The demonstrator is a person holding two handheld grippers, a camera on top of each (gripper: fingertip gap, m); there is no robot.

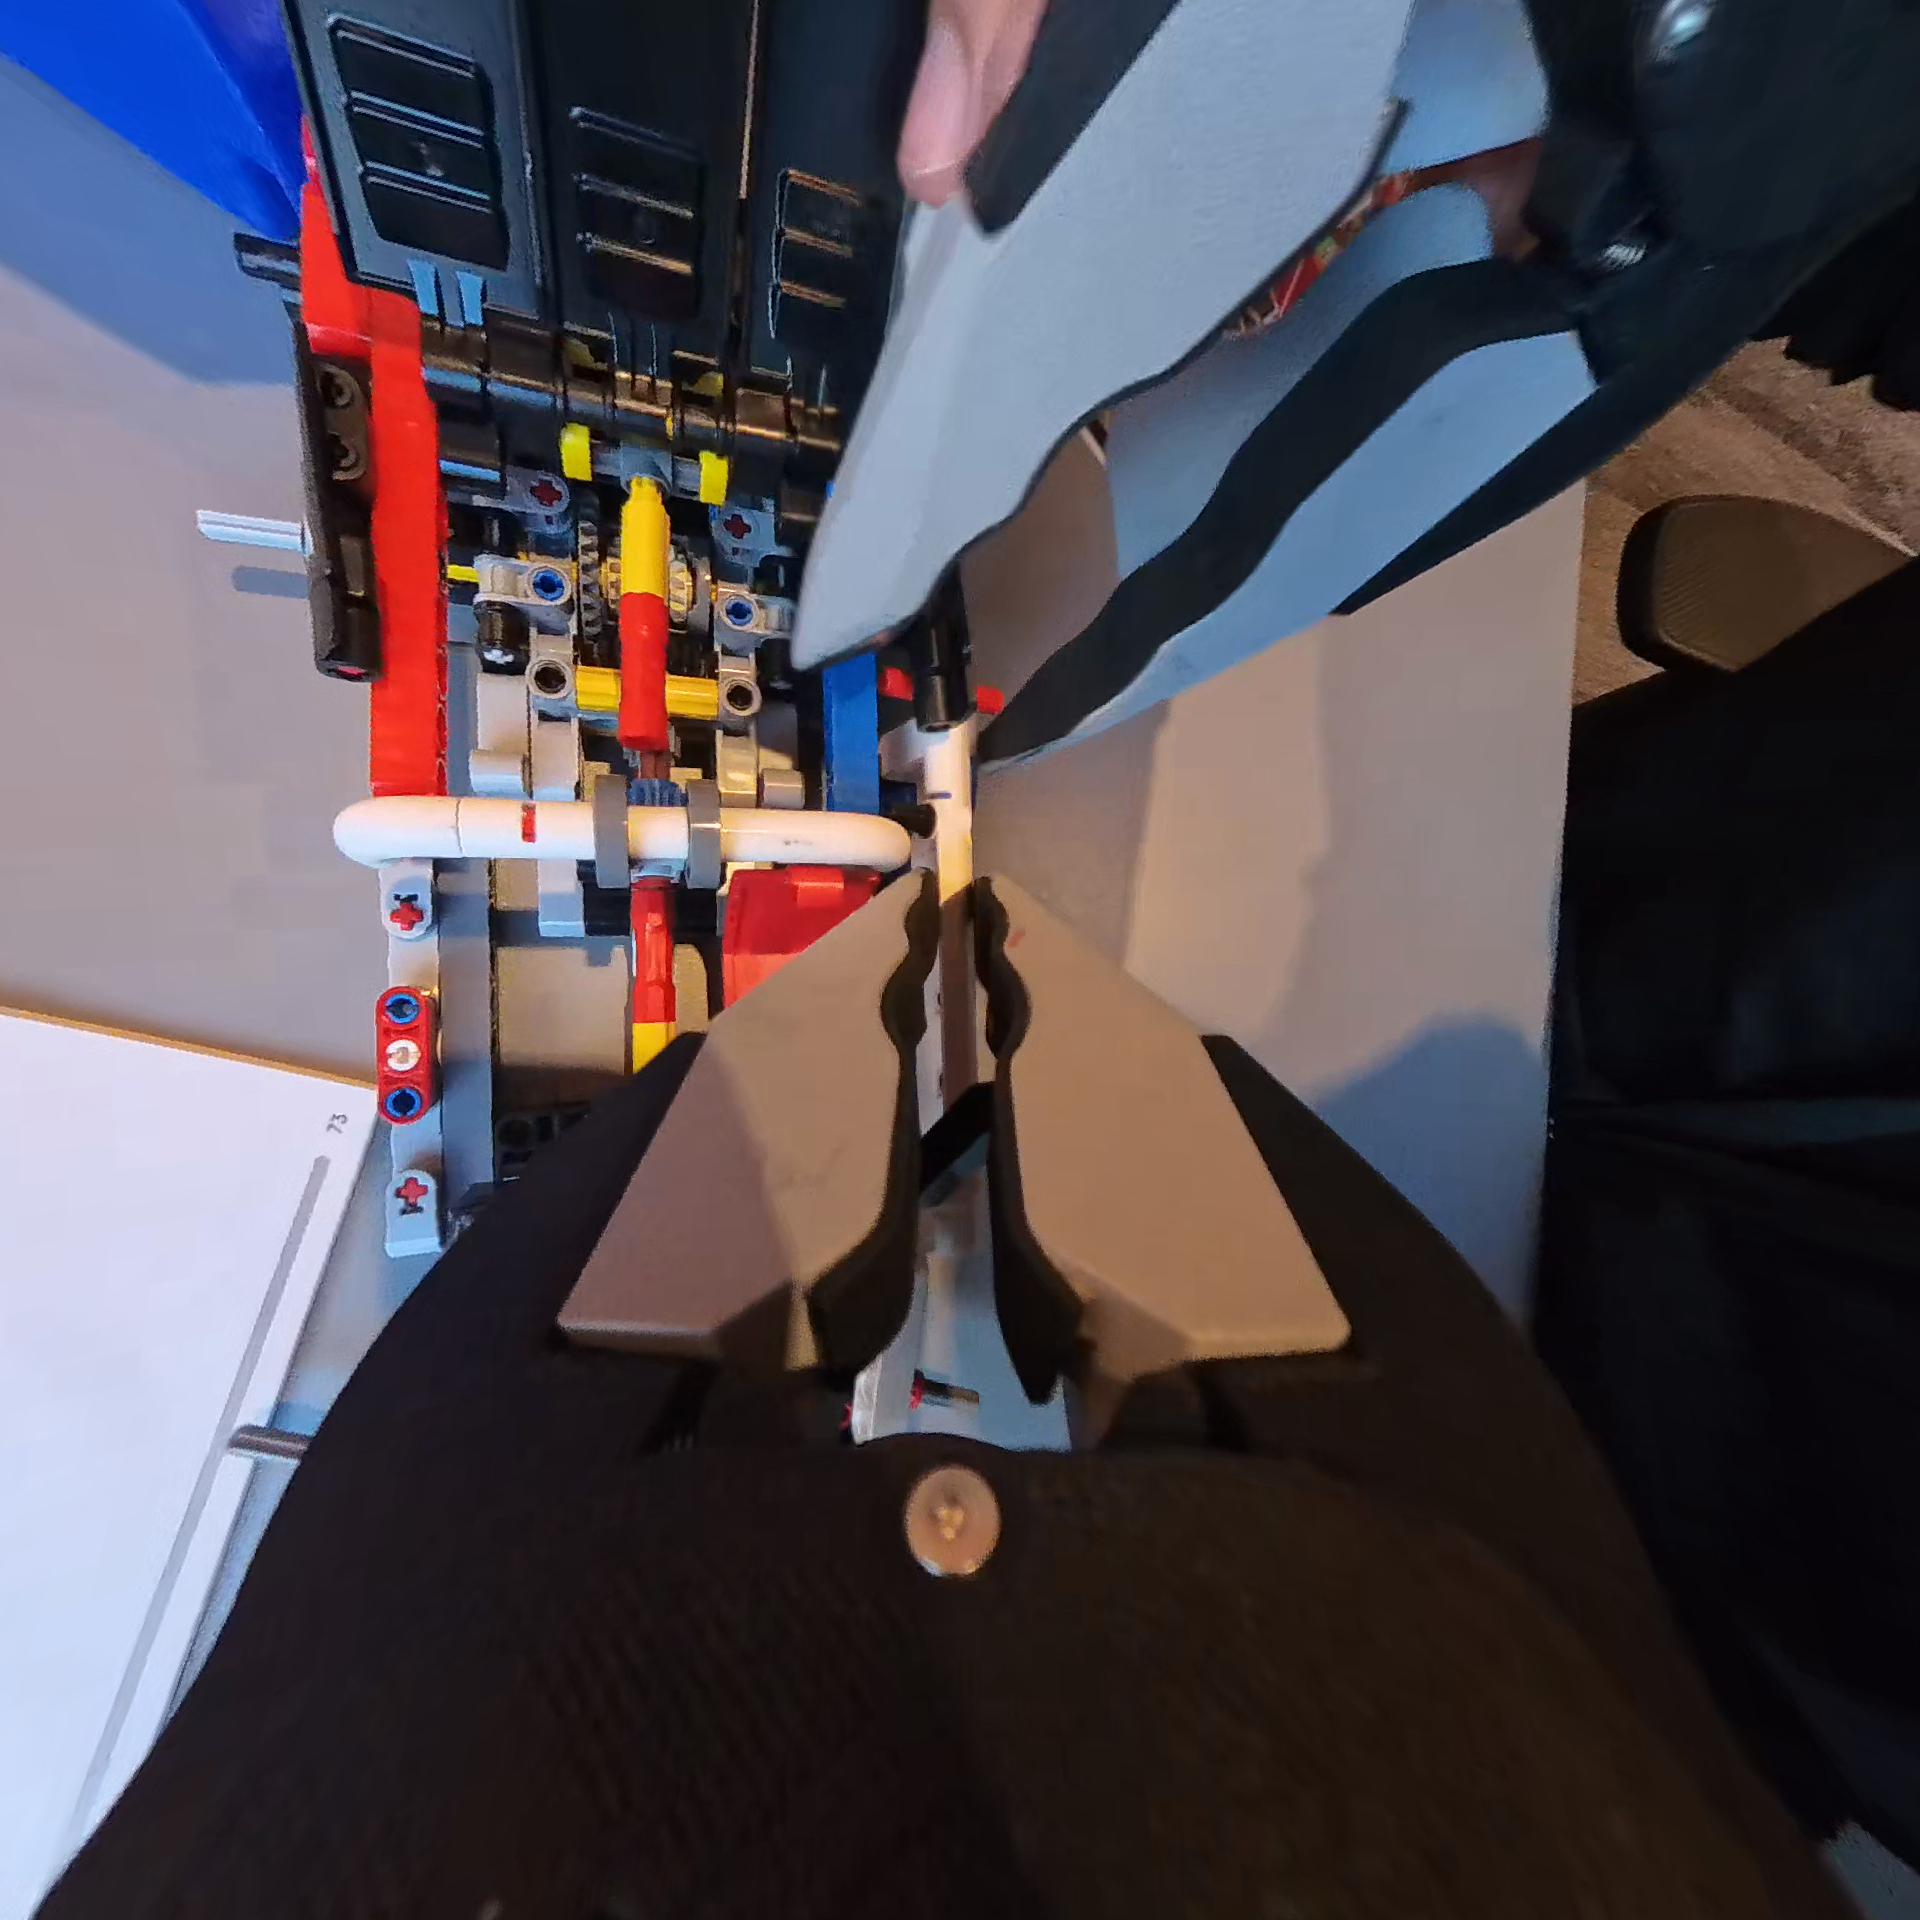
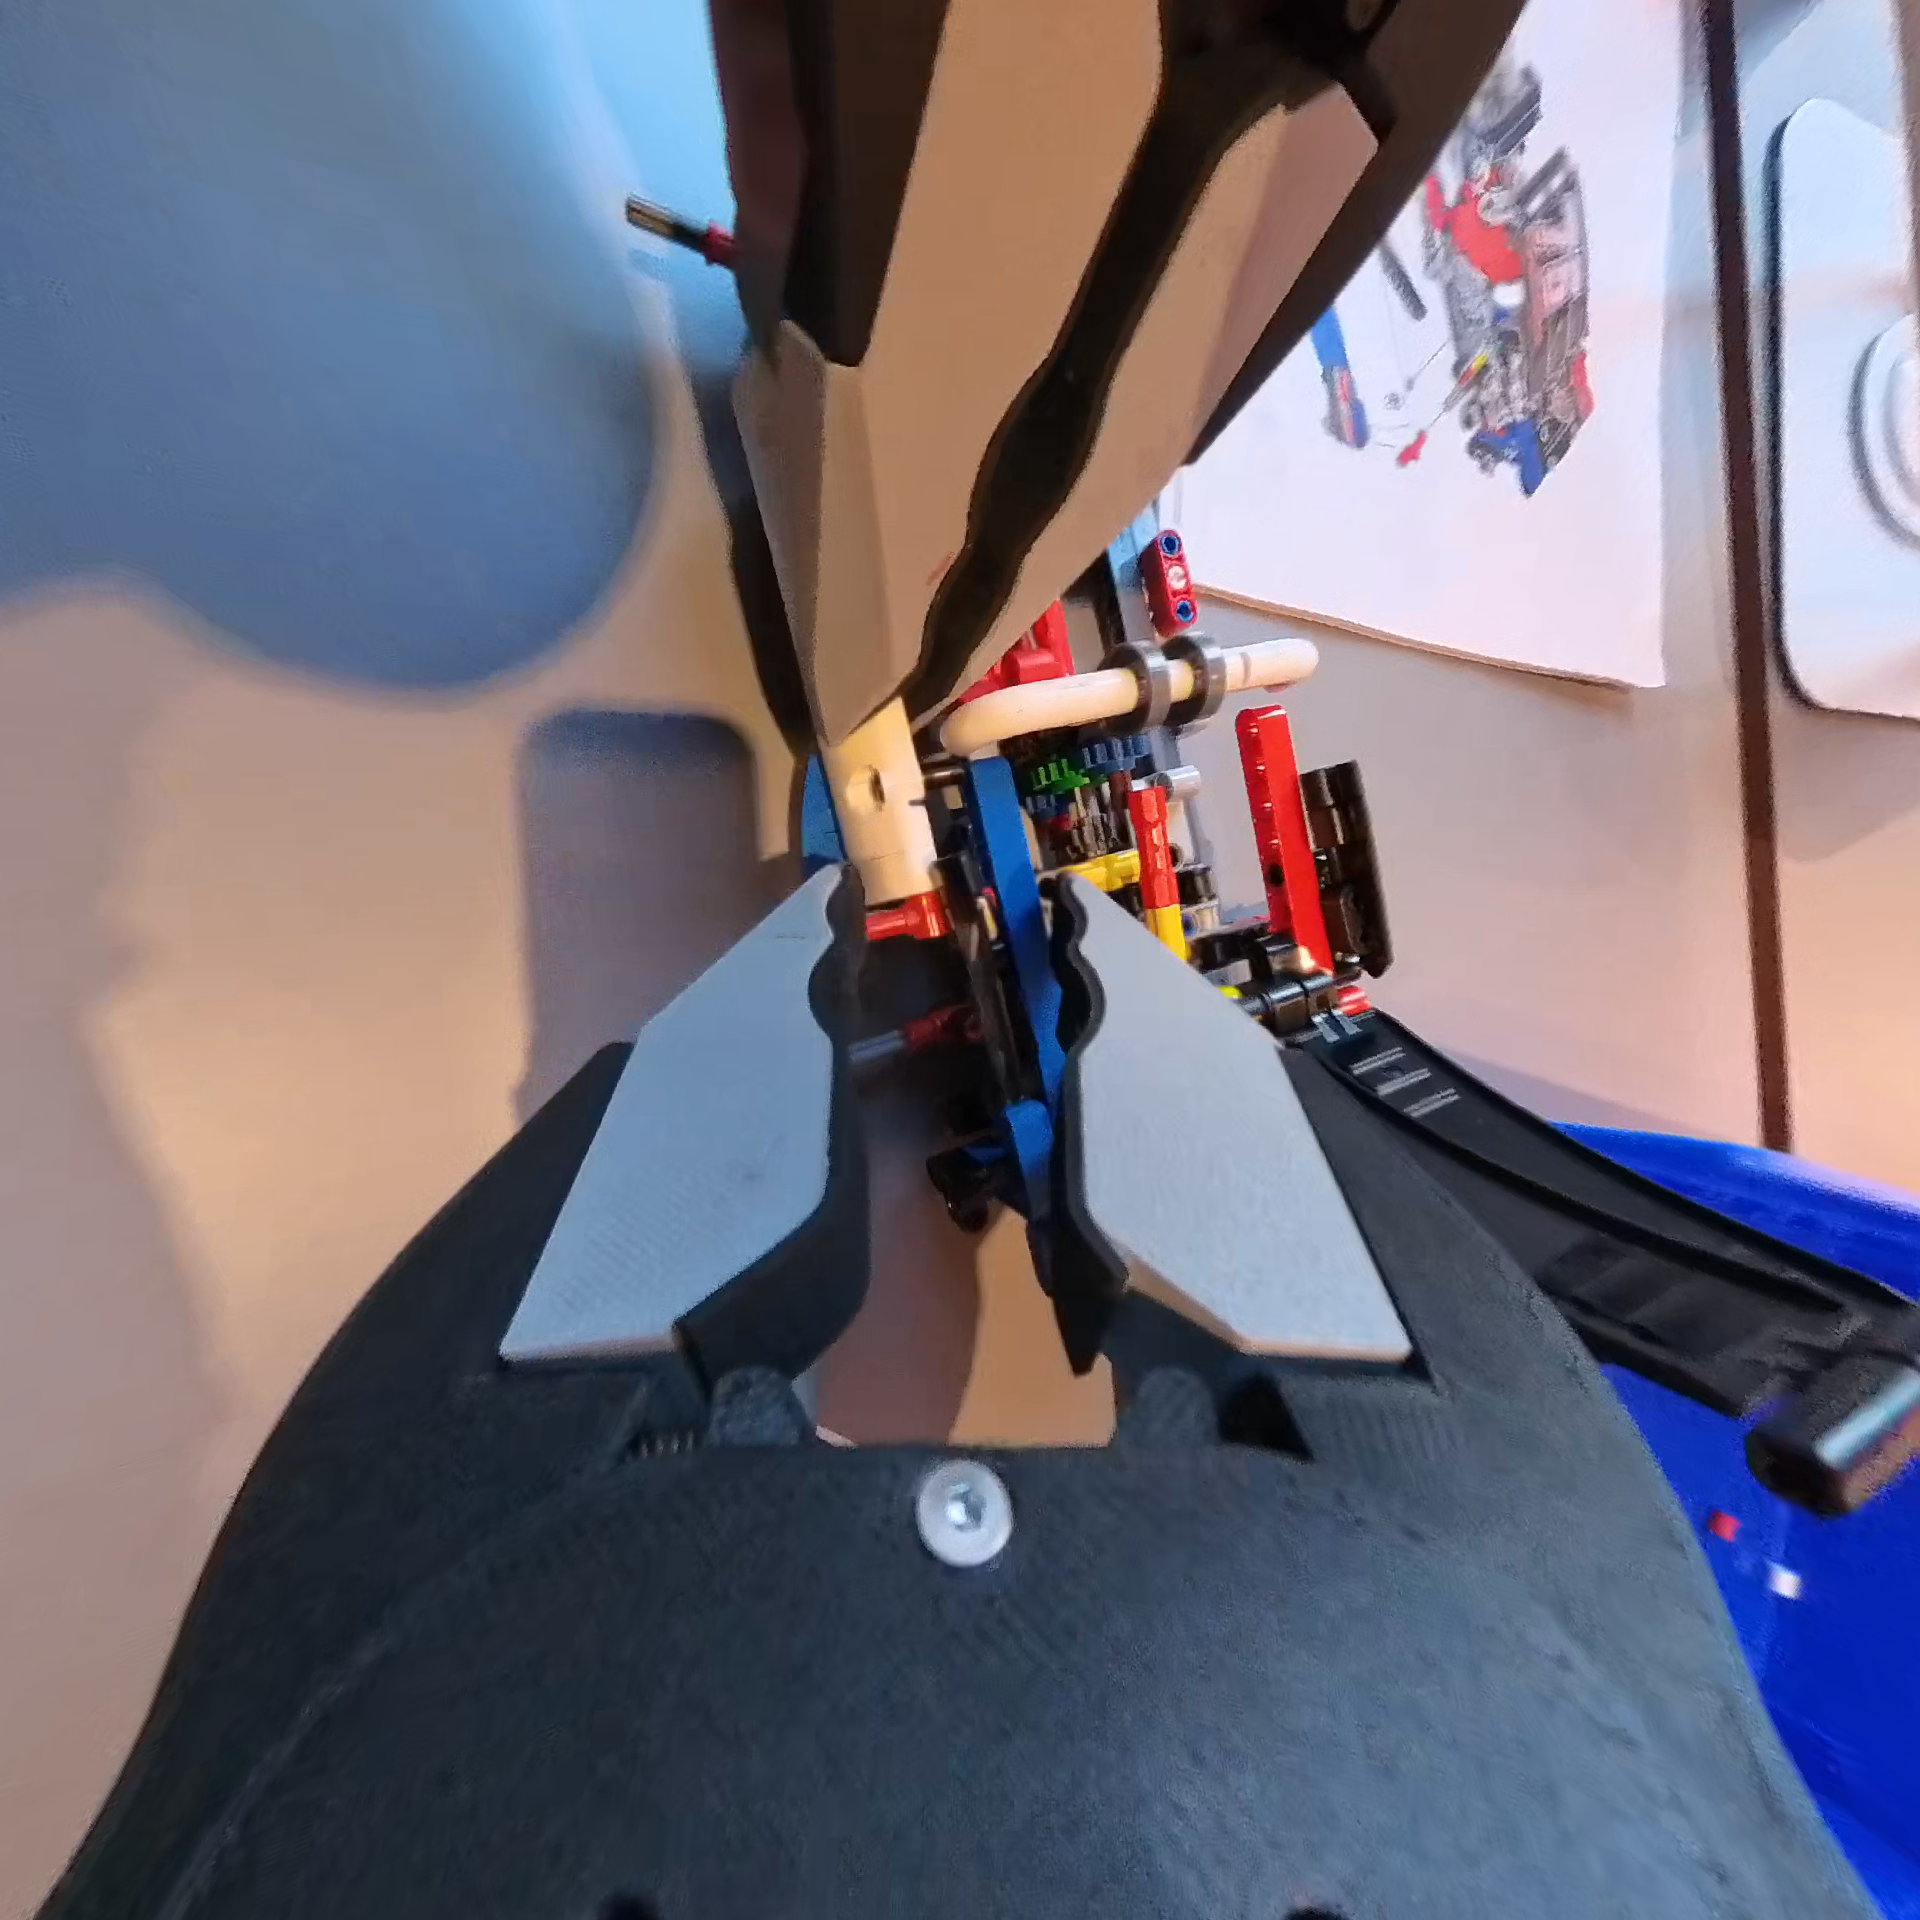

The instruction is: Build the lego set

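The left gripper (image 1: 954, 902) was clamped tight on a white beam (image 1: 951, 774) at the right edge of the lego model (image 1: 623, 644), its fingers nearly meeting around that thin strip. The model sat on the pale table (image 1: 1299, 831), black slatted panels (image 1: 582, 208) at its far end, a long red beam (image 1: 400, 582) down its left side and a curved white tube (image 1: 623, 831) lying across the middle.

From the upper right the right gripper (image 1: 894, 686) came in at a slant, its broad grey finger covering part of the model's right side and hiding what lay beneath. A person's fingertip (image 1: 951, 114) showed just behind it.

In the right wrist view, the right gripper (image 2: 951, 904) stood parted, straddling a blue beam (image 2: 1008, 914) and the black and red pins beside it; the right-hand finger touched the blue beam, but whether it had a real grip could not be told. The left gripper (image 2: 894, 717) hung down from above, pinching the white beam (image 2: 883, 810) directly ahead.

An open instruction booklet (image 2: 1455, 416) lay beyond the model, and its white page (image 1: 135, 1299) also showed at the lower left in the left wrist view. A blue bin (image 2: 1818, 1558) sat at the right, and a dark chair (image 1: 1745, 935) stood off the table's edge.
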